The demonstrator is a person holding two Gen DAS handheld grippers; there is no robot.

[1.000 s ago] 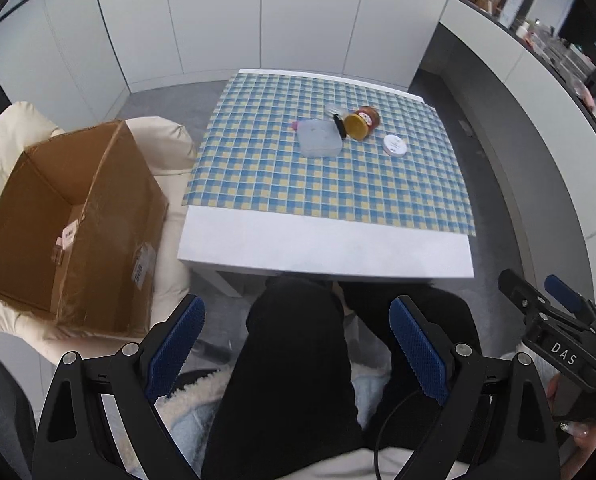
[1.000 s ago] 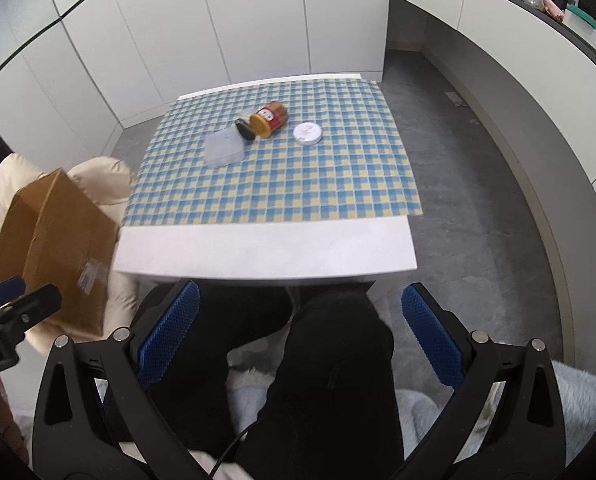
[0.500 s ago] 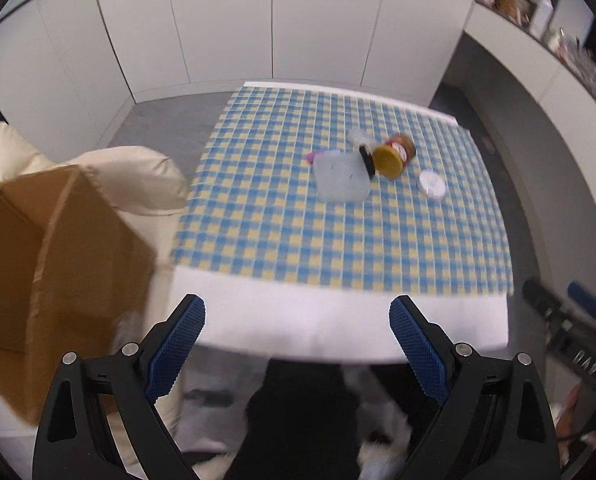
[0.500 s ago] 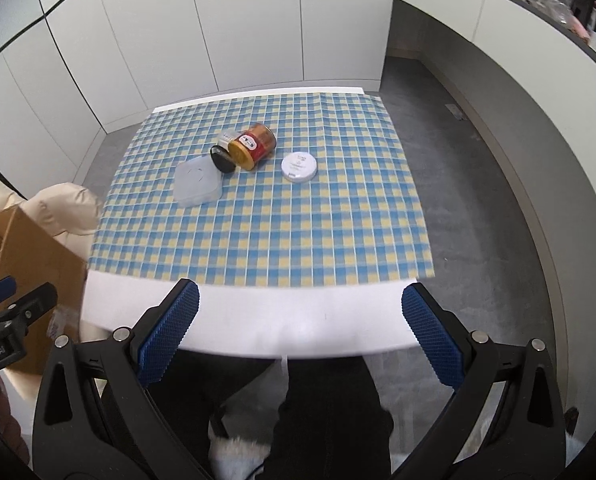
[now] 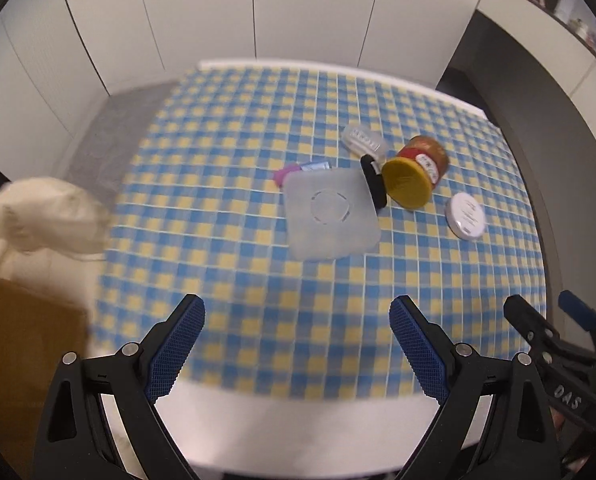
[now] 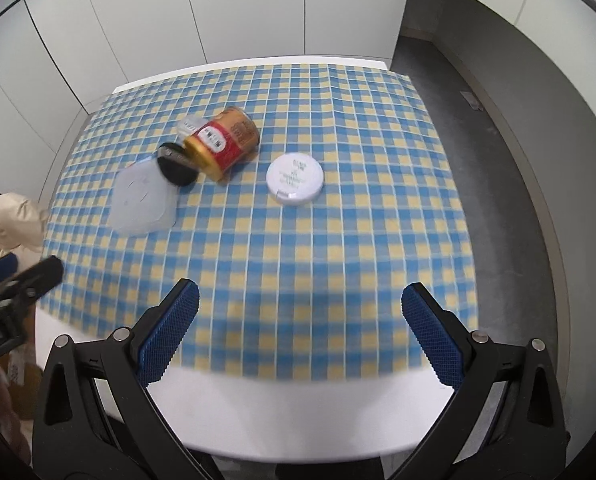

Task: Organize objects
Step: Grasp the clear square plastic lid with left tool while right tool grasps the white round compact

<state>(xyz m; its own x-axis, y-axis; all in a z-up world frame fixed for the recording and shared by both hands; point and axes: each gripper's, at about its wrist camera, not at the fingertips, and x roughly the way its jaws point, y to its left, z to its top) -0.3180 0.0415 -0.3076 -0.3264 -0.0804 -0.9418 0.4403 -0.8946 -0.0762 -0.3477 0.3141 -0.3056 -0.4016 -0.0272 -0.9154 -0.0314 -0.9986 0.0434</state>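
Currently both empty: left gripper [image 5: 296, 344] and right gripper [image 6: 298, 332] gape; clear lid [image 5: 329, 216] lies ahead, nearer left.

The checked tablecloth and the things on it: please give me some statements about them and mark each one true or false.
1. The jar lies on its side. True.
2. The round white tin touches the jar. False: it lies apart, on bare checked tablecloth.
3. The left gripper holds the translucent lid. False: its fingers are open and hold nothing.
4. The black disc leans between the lid and the jar. True.
5. The right gripper is open. True.
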